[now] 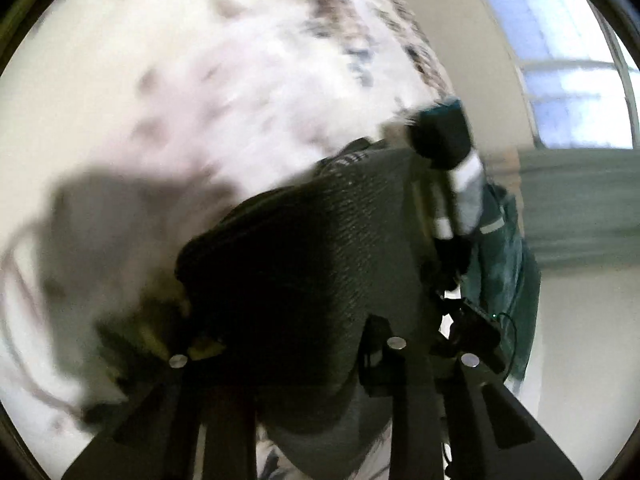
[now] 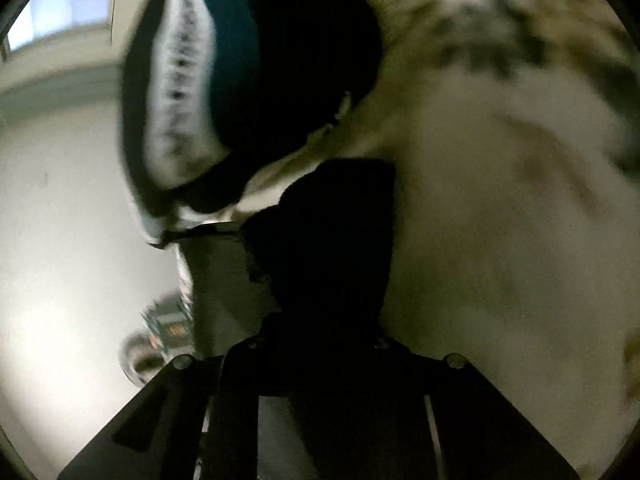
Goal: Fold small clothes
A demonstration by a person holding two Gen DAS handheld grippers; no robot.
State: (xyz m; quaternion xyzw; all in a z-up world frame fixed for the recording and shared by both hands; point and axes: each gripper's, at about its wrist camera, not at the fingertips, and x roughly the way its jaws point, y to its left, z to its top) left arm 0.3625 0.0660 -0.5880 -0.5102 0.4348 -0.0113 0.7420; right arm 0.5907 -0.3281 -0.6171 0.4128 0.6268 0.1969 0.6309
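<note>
Both views are blurred by motion. In the left wrist view a dark ribbed knit garment (image 1: 304,256) hangs over my left gripper (image 1: 316,320), whose fingers appear shut on it, lifted above a white patterned bedspread (image 1: 200,80). The other gripper (image 1: 444,136) shows beyond the garment's right side, with dark teal cloth (image 1: 504,248) next to it. In the right wrist view my right gripper (image 2: 324,240) is a dark shape, fingers together, seemingly shut on the dark cloth (image 2: 332,208). A teal, black and white striped part of the garment (image 2: 208,80) hangs close above it.
The white patterned bedspread (image 2: 500,220) fills the right of the right wrist view. A window (image 1: 560,60) and pale wall (image 1: 580,320) lie to the right in the left wrist view. A round metallic object (image 2: 152,348) sits low left in the right wrist view.
</note>
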